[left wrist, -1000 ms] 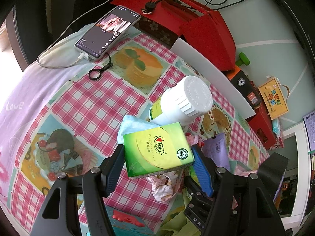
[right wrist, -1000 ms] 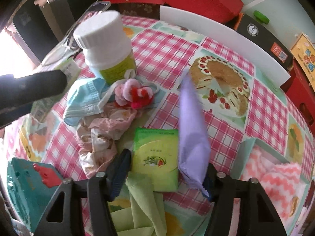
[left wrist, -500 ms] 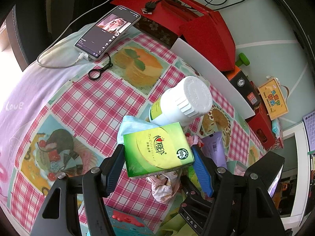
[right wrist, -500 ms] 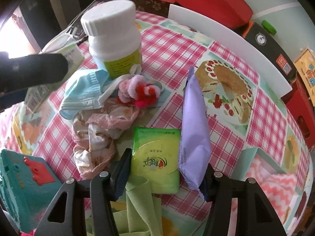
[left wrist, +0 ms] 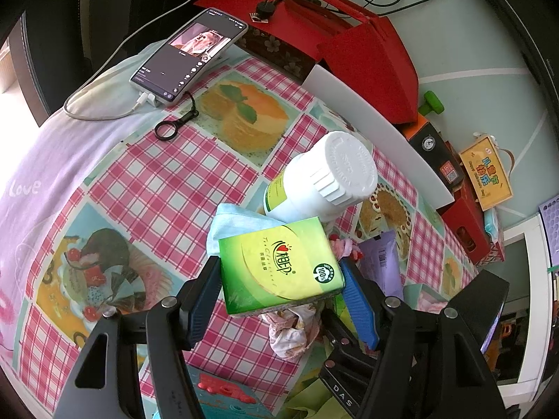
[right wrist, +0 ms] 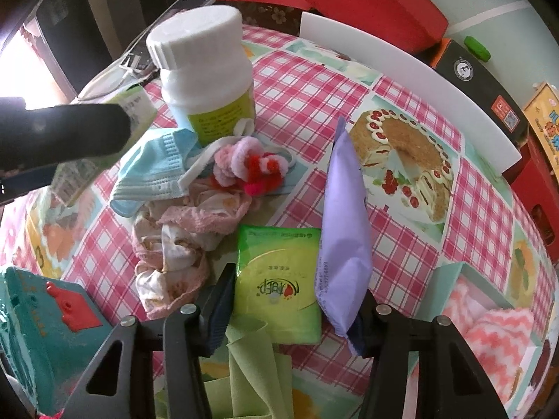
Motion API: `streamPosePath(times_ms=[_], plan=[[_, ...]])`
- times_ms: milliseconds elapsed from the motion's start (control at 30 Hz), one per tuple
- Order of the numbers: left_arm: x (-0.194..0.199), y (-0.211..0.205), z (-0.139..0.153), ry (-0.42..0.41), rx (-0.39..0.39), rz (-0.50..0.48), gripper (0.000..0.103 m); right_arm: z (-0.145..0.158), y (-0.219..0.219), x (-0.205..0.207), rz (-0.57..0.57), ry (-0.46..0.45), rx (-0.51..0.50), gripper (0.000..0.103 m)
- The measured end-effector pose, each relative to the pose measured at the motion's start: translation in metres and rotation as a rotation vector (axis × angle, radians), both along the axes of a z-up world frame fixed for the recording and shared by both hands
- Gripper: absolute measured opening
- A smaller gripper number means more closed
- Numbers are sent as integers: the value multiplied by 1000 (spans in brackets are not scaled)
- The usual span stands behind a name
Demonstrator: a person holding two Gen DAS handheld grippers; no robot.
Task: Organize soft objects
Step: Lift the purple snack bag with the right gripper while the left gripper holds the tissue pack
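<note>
My left gripper (left wrist: 281, 300) is shut on a green tissue pack (left wrist: 279, 269) and holds it above the table. It also shows in the right wrist view (right wrist: 101, 146) at the left. My right gripper (right wrist: 293, 309) is open low over a flat green tissue packet (right wrist: 279, 279), with a lilac pouch (right wrist: 344, 241) leaning against its right finger. A blue face mask (right wrist: 153, 171), a pink and red fluffy scrunchie (right wrist: 251, 164) and a crumpled pink cloth (right wrist: 181, 241) lie in a pile beside a white bottle (right wrist: 206, 73).
A teal toy block (right wrist: 38, 338) is at the near left. A green cloth (right wrist: 251, 377) lies under my right gripper. A mint box holding a pink striped towel (right wrist: 489, 317) is at right. A phone (left wrist: 190, 52) with cable, red boxes (left wrist: 349, 24) and a white board (right wrist: 405, 70) line the far edge.
My right gripper has moved forward and lower toward the flat green packet and the lilac pouch. My left gripper has held still with the tissue pack.
</note>
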State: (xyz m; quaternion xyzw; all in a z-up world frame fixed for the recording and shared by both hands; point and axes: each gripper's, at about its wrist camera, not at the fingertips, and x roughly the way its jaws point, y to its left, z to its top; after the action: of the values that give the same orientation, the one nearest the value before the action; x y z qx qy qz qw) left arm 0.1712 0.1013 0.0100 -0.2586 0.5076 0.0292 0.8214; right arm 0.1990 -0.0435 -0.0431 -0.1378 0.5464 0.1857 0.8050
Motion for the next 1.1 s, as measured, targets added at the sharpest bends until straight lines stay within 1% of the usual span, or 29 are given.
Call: streamPosePath(times_ms=[233, 400, 733, 933, 1100], plan=[[1, -1, -1, -2, 2, -8, 68, 5, -13, -5, -26, 3, 42, 56], [1, -2, 0, -6, 4, -13, 68, 12, -20, -9, -49, -15, 66, 56], [1, -7, 8, -24, 18, -36, 68, 36, -39, -17, -103, -76, 112, 56], [1, -10, 12, -33, 25, -44, 68, 46, -53, -20, -150, -116, 123, 56], [1, -15, 17, -44, 37, -55, 68, 56, -70, -23, -198, -155, 110, 56]])
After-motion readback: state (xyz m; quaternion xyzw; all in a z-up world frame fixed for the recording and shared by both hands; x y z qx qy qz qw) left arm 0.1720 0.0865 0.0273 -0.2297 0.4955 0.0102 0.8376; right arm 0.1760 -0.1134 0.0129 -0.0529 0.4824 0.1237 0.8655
